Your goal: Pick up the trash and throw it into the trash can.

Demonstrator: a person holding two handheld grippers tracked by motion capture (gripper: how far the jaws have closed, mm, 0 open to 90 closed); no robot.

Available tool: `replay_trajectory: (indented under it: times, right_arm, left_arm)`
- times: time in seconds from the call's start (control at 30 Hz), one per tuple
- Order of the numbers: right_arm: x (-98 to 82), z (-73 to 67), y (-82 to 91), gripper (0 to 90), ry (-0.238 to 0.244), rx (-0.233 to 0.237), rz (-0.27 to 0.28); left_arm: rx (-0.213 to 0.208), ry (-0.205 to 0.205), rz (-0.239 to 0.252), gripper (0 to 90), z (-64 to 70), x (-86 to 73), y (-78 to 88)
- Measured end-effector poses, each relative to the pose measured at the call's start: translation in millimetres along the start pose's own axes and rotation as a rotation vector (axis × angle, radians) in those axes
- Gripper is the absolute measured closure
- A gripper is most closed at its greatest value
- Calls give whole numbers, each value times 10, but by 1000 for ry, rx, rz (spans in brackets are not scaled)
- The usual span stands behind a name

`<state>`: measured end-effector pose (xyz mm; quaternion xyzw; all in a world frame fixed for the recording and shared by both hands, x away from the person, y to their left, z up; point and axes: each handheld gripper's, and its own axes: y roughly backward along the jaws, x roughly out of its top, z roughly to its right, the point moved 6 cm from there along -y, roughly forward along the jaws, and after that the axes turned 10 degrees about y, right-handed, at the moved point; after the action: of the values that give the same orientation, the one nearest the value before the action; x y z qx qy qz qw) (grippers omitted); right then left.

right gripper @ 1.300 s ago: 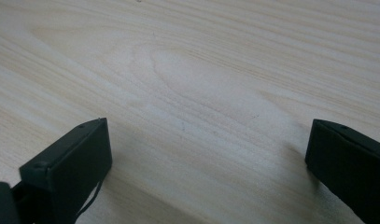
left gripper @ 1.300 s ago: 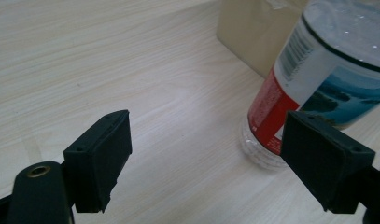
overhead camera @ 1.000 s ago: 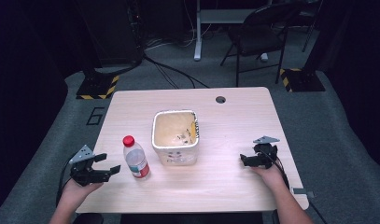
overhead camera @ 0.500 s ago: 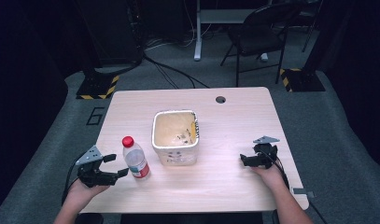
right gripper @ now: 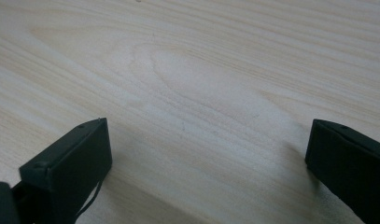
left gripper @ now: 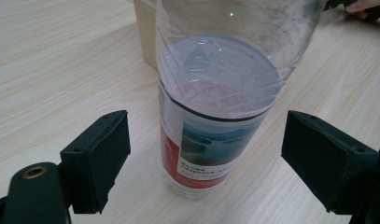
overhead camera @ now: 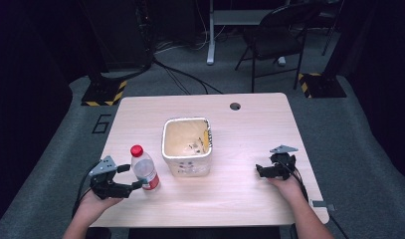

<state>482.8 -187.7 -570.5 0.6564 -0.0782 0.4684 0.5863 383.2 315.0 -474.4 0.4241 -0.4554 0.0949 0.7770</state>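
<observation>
A clear plastic water bottle (overhead camera: 144, 168) with a red cap and a red-and-blue label stands upright on the wooden table (overhead camera: 240, 199), left of a cream tub (overhead camera: 186, 145). My left gripper (overhead camera: 134, 177) is open, one jaw on each side of the bottle's lower part. In the left gripper view the bottle (left gripper: 215, 116) stands between the black pads (left gripper: 101, 156) with a gap on both sides. My right gripper (overhead camera: 257, 171) rests at the table's right side, held by a hand. Its jaws are open over bare wood (right gripper: 211, 112) with nothing between them.
The cream tub is open at the top and holds a few dark specks and a yellow streak. A round cable hole (overhead camera: 235, 106) lies near the table's far edge. A chair (overhead camera: 274, 45) and floor cables stand beyond the table.
My left gripper has slid to the right along the table until its open jaws stand around the bottle. The right gripper has stayed put.
</observation>
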Motion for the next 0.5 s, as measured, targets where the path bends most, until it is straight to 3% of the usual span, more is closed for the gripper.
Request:
replay_trajectory:
  times: [0.5]
  right_arm:
    - [1, -2, 0, 0, -1, 2, 0]
  left_arm:
    - [-30, -12, 0, 152, 56, 67, -204]
